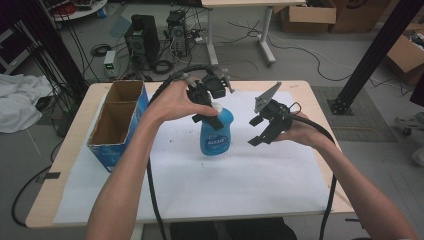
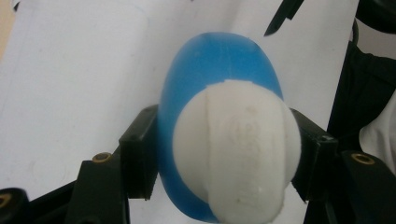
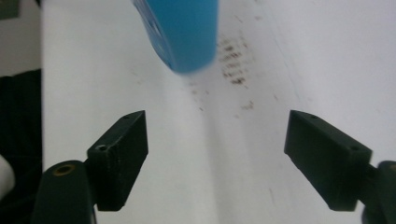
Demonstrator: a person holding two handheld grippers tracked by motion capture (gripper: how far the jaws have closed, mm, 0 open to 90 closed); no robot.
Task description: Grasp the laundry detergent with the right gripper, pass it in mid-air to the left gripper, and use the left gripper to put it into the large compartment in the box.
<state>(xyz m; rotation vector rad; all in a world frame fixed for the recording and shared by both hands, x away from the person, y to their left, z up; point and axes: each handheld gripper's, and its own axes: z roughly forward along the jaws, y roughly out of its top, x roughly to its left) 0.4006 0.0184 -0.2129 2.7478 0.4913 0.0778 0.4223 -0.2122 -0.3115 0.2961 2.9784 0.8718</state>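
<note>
A blue plastic bottle (image 1: pixel 216 134) with a white cap (image 1: pixel 216 106) stands upright over the middle of the white paper sheet (image 1: pixel 235 185). My left gripper (image 1: pixel 214 111) comes at it from above and is shut on the cap. In the left gripper view the two black pads press on either side of the white cap (image 2: pixel 238 154), with the blue body (image 2: pixel 215 60) below. My right gripper (image 1: pixel 260 134) hovers to the right of the bottle, open and holding nothing. In the right gripper view the right gripper (image 3: pixel 217 149) has bare paper between its jaws and the bottle's base (image 3: pixel 187 32) ahead, blurred.
An open cardboard box (image 1: pixel 117 120) with blue sides stands at the table's left. Dark specks (image 3: pixel 233 70) mark the paper near the bottle. The wooden table edge (image 1: pixel 320 100) runs just right of the right hand. Cables trail from both grippers toward the front.
</note>
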